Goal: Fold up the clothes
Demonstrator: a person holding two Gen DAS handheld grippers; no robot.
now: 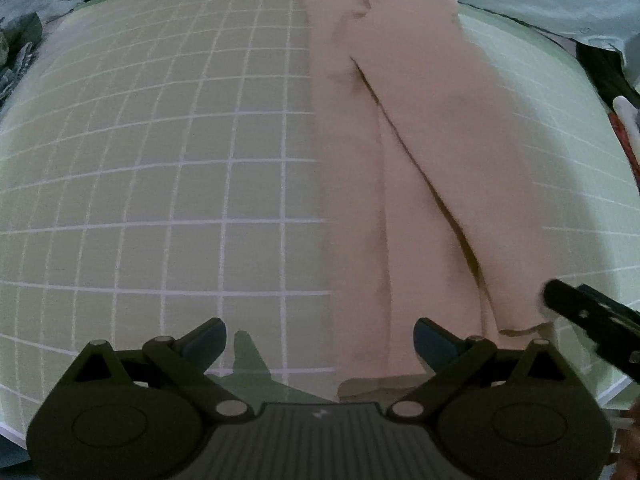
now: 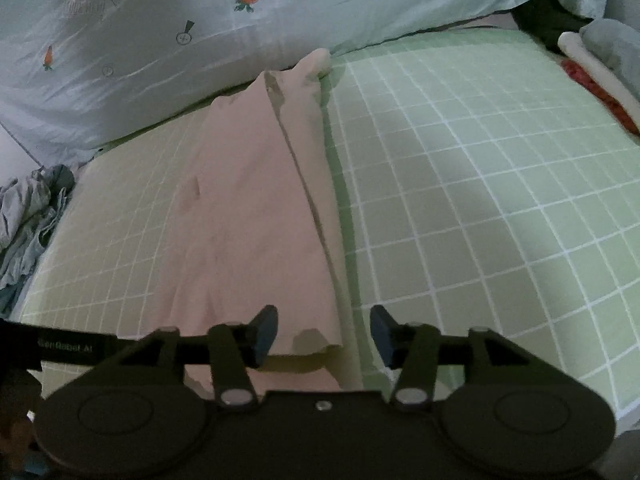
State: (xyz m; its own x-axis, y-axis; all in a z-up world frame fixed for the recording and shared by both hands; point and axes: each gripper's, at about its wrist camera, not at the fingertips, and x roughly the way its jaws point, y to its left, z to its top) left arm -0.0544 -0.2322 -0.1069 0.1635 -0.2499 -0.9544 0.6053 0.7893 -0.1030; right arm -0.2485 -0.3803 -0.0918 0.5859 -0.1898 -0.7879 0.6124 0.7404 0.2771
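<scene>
A long pale pink garment (image 1: 404, 168), folded lengthwise into a narrow strip, lies on a light green mat with a white grid (image 1: 160, 184); it runs from the near edge of the mat to the far edge, where its far end touches a pale blue-green sheet printed with small orange carrots (image 2: 248, 12). One folded layer lies on top along the strip's right side, its edge a diagonal seam (a thin dark shadow line marks it). The left gripper (image 1: 320, 340) hovers over the near end of the garment, jaws wide open and holding nothing; its right finger is above the pink cloth, its left finger above bare mat. The right gripper (image 2: 323, 334) is also over the near end, jaws open and empty, straddling the strip's right near corner. A crumpled grey-blue cloth (image 2: 28, 216) lies off the mat's left side; folded items (image 2: 600, 64) are stacked at the far right.
</scene>
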